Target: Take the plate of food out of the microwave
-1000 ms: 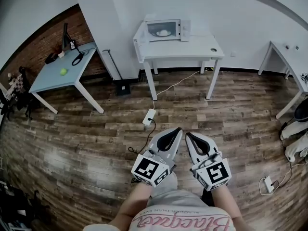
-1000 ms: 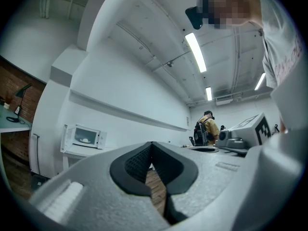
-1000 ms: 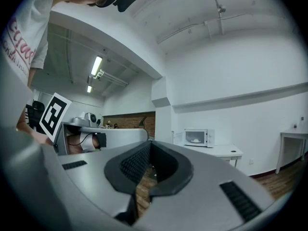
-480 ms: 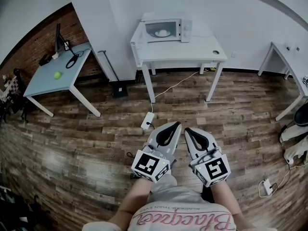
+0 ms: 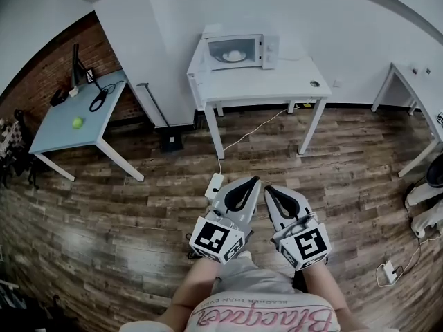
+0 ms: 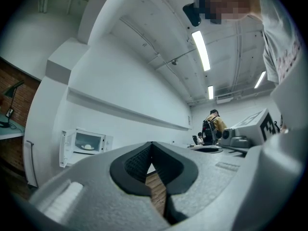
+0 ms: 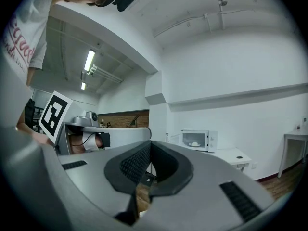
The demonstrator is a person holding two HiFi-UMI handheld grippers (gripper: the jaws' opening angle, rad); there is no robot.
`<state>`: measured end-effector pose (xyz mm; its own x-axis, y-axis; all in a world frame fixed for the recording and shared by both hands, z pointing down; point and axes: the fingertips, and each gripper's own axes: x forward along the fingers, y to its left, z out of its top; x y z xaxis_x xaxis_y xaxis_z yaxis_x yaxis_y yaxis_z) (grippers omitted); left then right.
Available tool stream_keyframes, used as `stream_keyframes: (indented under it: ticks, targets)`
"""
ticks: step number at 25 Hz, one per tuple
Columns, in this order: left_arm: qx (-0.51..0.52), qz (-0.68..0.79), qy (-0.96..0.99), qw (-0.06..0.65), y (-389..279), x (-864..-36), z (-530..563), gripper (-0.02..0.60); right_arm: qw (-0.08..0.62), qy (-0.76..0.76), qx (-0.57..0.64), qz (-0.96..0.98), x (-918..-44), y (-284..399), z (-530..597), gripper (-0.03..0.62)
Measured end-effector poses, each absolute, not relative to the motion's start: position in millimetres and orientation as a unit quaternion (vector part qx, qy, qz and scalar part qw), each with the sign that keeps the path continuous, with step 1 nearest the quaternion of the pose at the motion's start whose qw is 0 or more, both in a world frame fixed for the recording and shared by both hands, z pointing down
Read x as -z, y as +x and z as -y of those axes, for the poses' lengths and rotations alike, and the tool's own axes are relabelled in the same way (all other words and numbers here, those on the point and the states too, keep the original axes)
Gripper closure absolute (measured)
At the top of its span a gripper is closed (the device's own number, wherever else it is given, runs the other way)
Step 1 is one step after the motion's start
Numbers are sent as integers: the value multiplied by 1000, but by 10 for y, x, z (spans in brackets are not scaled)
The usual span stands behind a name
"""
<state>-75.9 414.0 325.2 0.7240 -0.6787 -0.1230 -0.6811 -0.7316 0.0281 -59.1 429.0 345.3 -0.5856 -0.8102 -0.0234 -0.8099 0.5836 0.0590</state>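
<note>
Where the brick wall meets the dark wooden plank floor [image 5: 104,206] at the far left, a pale blue rectangular desk [image 5: 62,133] carries a small green ball [image 5: 77,122], a black desk lamp [image 5: 75,61] and a loop of black cable [image 5: 97,97]. Further right, against the white wall, a white rectangular desk [image 5: 263,85] bears a white box-shaped microwave [image 5: 242,51] at its back edge. The microwave door [image 5: 199,57] is swung open to the left. The white plate of pale food [image 5: 234,55] sits inside the chamber, well apart from both tongs. A small round dark-ringed object [image 5: 315,84] lies near that desk's right front corner. On the floor in front, a white power strip [image 5: 214,185] lies at the end of a white cord.

Just beside it, low in the head view, the left tongs [image 5: 255,180] point toward the microwave desk. Their jaw tips meet, leaving only the oval hollow behind them, and they hold nothing. The right tongs [image 5: 268,187] run alongside, close to the left pair, and are likewise closed tip to tip and empty. Each carries a cube with black-and-white square markers at its rear. At the far right, the corner of another white desk [image 5: 415,81] comes into view.
</note>
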Motion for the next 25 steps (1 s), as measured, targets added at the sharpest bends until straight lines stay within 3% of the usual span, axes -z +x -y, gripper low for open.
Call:
stream_keyframes:
  ticks: [25]
  targets:
    - [-65, -367, -928, 17, -868, -3278, -3428, 578, 7, 468, 32, 883, -3557, -680, -3546, 583]
